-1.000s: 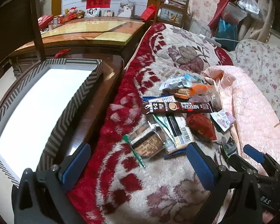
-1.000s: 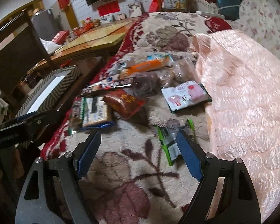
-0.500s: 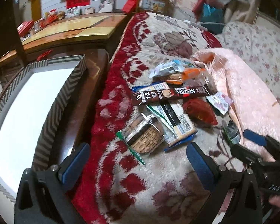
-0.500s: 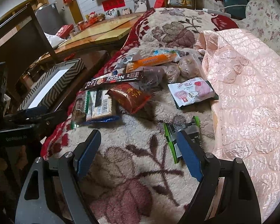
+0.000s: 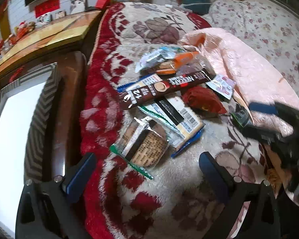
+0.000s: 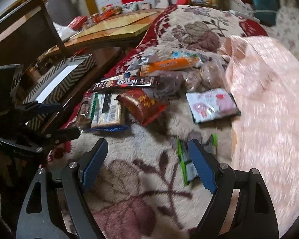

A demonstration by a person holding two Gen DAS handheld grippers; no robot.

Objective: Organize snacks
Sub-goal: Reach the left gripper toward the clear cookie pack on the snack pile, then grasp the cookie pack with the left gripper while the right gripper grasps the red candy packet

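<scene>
Two large surfaces frame the job: a fleecy floral blanket [image 5: 159,195] where the snacks lie loose, and to its left a chevron box [image 5: 35,119] standing open on a dark table [image 5: 69,91], likely put there as the place the snacks are meant to go, with nothing visible in it. A pink quilt [image 6: 269,109] is bunched along the right of the heap and seems to hem it in. Most packets overlap in one pile, which suits picking from the near edge first. Longest is the coffee stick [image 5: 165,88], lying across a white barcode pack [image 5: 179,117]; beside that sits a red pouch [image 6: 143,106], and nearest the box a clear biscuit pack [image 5: 145,145]. A pink sachet [image 6: 213,104] rests against the quilt, and a small green packet [image 6: 184,165] lies apart from the pile. The right gripper [image 6: 147,163] hangs low over the blanket, jaws spread and empty, its right finger partly covering the green packet, so that stray looks like its pick. The left gripper [image 5: 147,171] is also spread wide and empty, just short of the biscuit pack, between pile and box.
</scene>
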